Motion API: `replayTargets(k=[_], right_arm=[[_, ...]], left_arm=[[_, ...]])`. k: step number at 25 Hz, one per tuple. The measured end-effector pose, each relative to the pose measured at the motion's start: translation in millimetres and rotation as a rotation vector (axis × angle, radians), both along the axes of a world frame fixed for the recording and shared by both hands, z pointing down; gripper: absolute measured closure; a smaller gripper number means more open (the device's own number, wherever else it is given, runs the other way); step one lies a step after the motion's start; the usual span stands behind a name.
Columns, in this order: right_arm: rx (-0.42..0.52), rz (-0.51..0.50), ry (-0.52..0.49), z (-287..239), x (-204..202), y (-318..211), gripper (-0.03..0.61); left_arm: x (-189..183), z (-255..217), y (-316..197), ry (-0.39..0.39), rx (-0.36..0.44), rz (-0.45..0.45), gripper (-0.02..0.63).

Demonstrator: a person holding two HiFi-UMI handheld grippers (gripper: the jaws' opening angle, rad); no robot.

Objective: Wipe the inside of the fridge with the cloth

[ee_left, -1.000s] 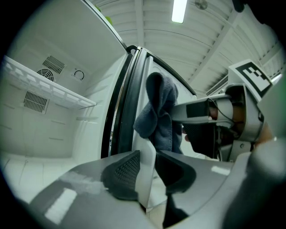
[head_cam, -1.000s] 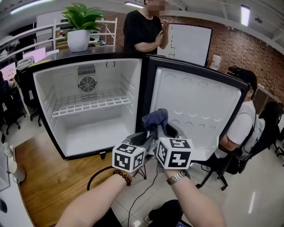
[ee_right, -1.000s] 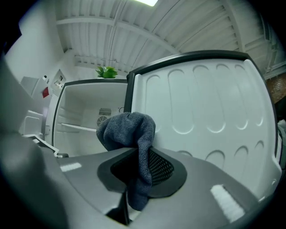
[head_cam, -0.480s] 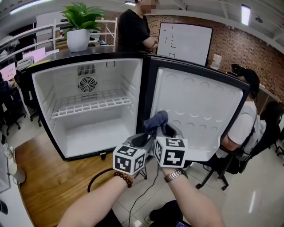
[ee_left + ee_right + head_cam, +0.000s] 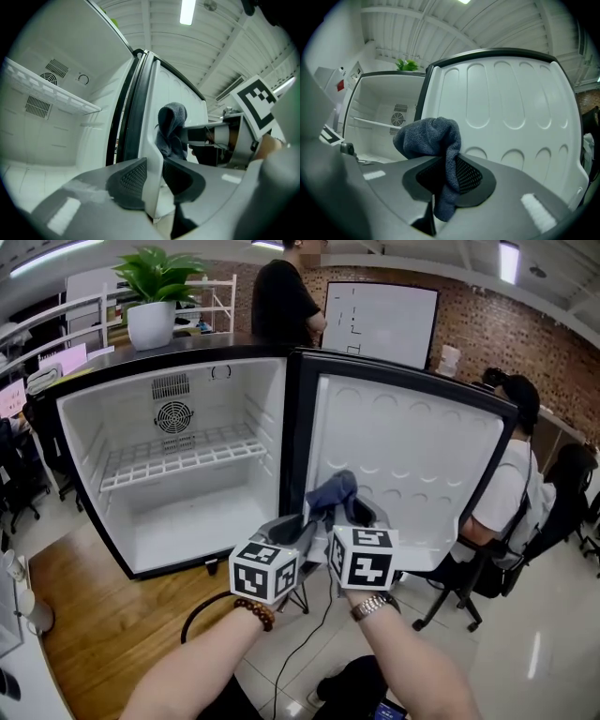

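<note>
The small fridge (image 5: 187,521) stands open on the floor, white inside, with a wire shelf (image 5: 173,456) across its middle. Its door (image 5: 403,465) is swung out to the right. My right gripper (image 5: 352,514) (image 5: 445,176) is shut on a grey-blue cloth (image 5: 333,495) (image 5: 431,136), which bunches up above the jaws, in front of the door's inner face. Close at its left, my left gripper (image 5: 281,531) (image 5: 153,176) is open and holds nothing. The door's white edge shows through the gap between its jaws. The left gripper view also shows the cloth (image 5: 171,126) in the right gripper (image 5: 206,136).
A potted plant (image 5: 155,296) sits on the counter above the fridge, and a person in black (image 5: 286,296) stands behind it. Another person sits on a chair (image 5: 511,484) right of the door. A black cable (image 5: 202,615) loops on the floor below the fridge.
My right gripper with the cloth has eased slightly down and toward the left gripper. The left gripper has stayed put. The standing person behind the fridge has shifted left.
</note>
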State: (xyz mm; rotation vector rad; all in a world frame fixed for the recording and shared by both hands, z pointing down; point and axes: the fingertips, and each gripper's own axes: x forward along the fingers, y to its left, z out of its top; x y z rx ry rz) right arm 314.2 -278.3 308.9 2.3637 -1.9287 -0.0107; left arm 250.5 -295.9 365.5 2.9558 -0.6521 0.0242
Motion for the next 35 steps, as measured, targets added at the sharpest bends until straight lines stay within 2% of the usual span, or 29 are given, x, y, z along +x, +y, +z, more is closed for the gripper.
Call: replayTargets(k=[28, 35], right_arm=[[-0.01, 0.282, -0.038, 8.9, 151.1, 99.8, 0.518], [-0.014, 0.341, -0.058, 13.5, 176.4, 118.9, 0.518]], left_arm=[[-1.3, -0.4, 0.6, 0.004, -0.002, -0.011, 0.502], [-2.0, 0.3, -0.2, 0.006, 0.0, -0.016, 0.503]])
